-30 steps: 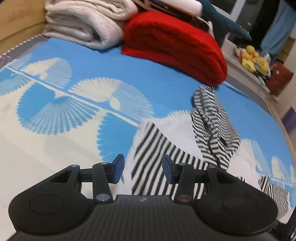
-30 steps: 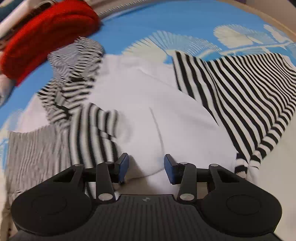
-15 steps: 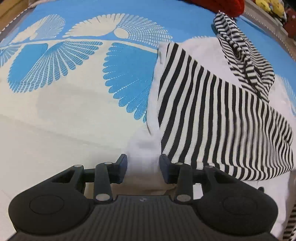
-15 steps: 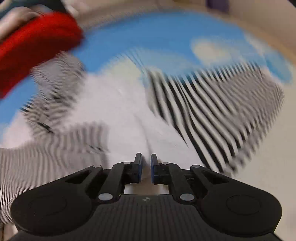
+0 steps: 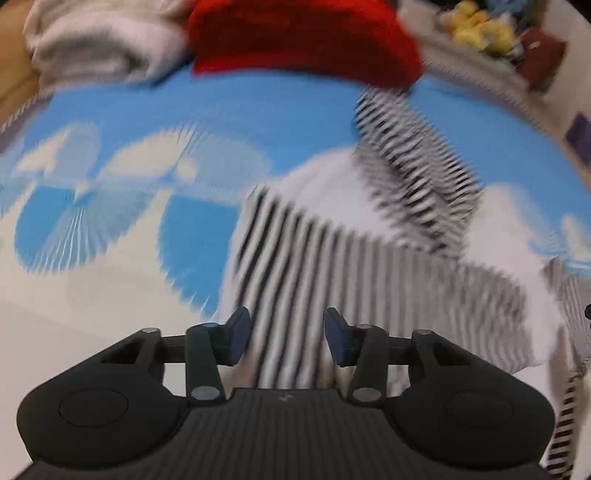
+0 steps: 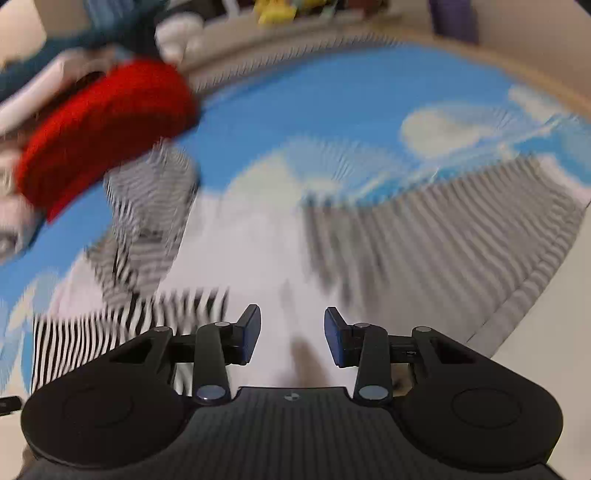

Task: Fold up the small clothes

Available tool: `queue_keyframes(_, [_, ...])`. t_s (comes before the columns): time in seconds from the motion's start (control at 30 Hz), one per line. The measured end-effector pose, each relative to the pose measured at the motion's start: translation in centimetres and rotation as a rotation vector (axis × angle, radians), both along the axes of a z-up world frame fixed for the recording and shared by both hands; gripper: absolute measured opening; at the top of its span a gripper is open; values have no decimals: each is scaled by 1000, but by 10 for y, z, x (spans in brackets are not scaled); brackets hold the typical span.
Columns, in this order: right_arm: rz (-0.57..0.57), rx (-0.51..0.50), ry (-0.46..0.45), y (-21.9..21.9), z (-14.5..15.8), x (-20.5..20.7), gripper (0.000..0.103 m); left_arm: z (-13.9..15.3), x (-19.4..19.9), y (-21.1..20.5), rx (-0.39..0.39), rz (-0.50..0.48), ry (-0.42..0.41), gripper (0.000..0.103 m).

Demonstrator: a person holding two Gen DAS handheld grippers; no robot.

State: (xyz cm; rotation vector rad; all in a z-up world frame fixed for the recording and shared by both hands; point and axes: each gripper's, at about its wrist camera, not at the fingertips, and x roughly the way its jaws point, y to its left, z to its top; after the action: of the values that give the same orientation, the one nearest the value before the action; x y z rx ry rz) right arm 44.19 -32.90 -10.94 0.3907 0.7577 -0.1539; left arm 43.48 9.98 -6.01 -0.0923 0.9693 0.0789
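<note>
A small white garment with black-and-white striped sleeves and hood (image 5: 332, 266) lies on the blue and white patterned bedspread (image 5: 258, 122). Both views are blurred by motion. My left gripper (image 5: 287, 334) is open above the near striped sleeve, holding nothing. My right gripper (image 6: 291, 332) is open above the garment's white body (image 6: 251, 251), holding nothing. In the right wrist view a striped sleeve (image 6: 436, 236) lies to the right and another (image 6: 122, 325) to the left. The striped hood (image 6: 155, 192) lies at the far end.
A folded red blanket (image 5: 303, 40) and a folded whitish blanket (image 5: 99, 40) lie at the far side of the bed. Yellow soft toys (image 5: 480, 29) sit beyond the bed's edge. The red blanket also shows in the right wrist view (image 6: 103, 136).
Both grippers have opened wider and lifted back from the garment. The right gripper was nearly shut half a second ago and is now open. Both views tilted up toward the blankets.
</note>
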Motion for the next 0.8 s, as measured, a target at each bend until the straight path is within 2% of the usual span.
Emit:
queue_keyframes(0.13, [-173, 6, -47, -80, 3, -16, 38, 8, -1, -28, -41, -51, -12, 54])
queue_keyframes(0.17, [-227, 7, -58, -104, 1, -20, 34, 8, 0, -34, -35, -68, -11, 54])
queue_keyframes(0.2, [-268, 5, -69, -123, -1, -25, 20, 7, 0, -38, -24, -75, -9, 54])
queue_keyframes(0.23, [-323, -2, -80, -146, -5, -29, 13, 5, 1, -41, -15, -78, -7, 54])
queue_keyframes(0.3, [-427, -14, -101, -182, -15, -35, 13, 0, 4, -45, -9, -75, 2, 54])
queue_keyframes(0.37, [-523, 12, -101, -218, -29, -39, 16, -2, 3, -47, -13, -79, 6, 54])
queue_keyframes(0.4, [-564, 42, -92, -231, -37, -37, 23, -4, 3, -46, -14, -84, 7, 54])
queue_keyframes(0.43, [-593, 88, -84, -244, -47, -35, 42, -5, 2, -45, -15, -87, 9, 54])
queue_keyframes(0.5, [-600, 154, -66, -257, -65, -26, 55, -8, 3, -43, -10, -88, 13, 54])
queue_keyframes(0.6, [-616, 146, -61, -260, -82, -15, 52, -9, 6, -38, -1, -79, 22, 54])
queue_keyframes(0.63, [-614, 116, -61, -256, -82, -11, 42, -9, 6, -37, -1, -76, 22, 54])
queue_keyframes(0.67, [-614, 95, -54, -254, -81, -5, 24, -8, 6, -35, 0, -73, 20, 54])
queue_keyframes(0.7, [-620, 97, -58, -254, -79, -4, 3, -7, 6, -33, -2, -73, 16, 54])
queue_keyframes(0.73, [-635, 88, -92, -249, -71, -6, 2, -6, 6, -30, -5, -71, 13, 54])
queue_keyframes(0.8, [-617, -17, -136, -230, -47, -3, 2, -2, 6, -24, -16, -59, 5, 54])
